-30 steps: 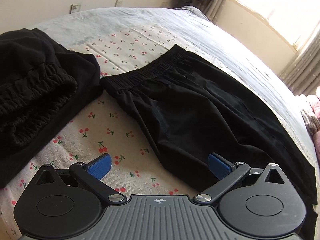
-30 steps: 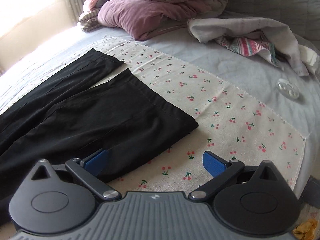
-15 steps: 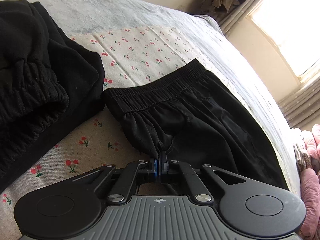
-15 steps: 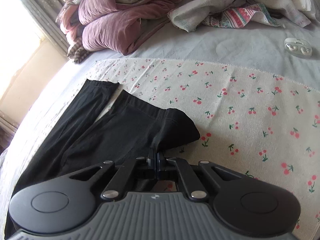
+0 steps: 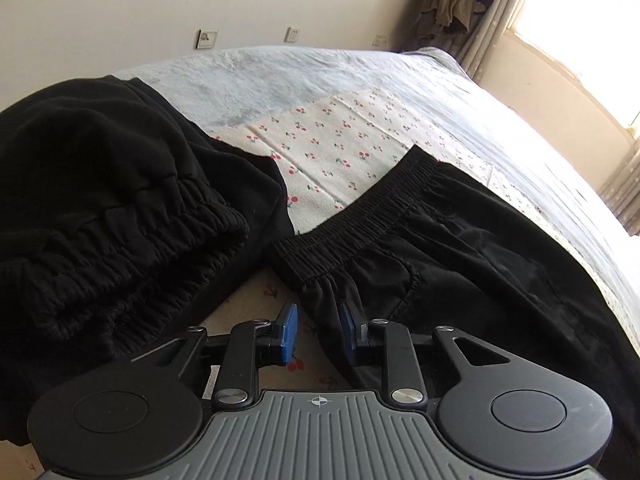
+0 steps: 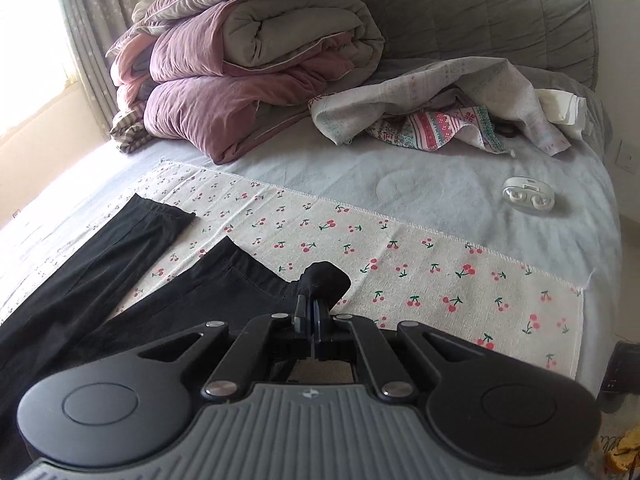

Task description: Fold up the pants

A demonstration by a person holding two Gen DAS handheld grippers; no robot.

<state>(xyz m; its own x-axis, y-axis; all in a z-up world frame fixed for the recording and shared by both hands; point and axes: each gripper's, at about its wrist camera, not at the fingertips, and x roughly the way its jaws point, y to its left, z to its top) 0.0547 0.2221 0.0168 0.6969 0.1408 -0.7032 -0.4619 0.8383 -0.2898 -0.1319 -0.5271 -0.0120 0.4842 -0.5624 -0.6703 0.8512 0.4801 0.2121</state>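
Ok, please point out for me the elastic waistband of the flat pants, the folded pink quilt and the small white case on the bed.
elastic waistband [image 5: 356,216], left wrist view, middle of the gathered band.
folded pink quilt [image 6: 224,112], right wrist view, lower pink fold.
small white case [image 6: 527,194], right wrist view, its top face.

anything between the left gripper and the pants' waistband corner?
Nothing visible. The left gripper has just been opening; the pants edge sits between its blue pads, unpinched. The folded black garment lies off to the left.
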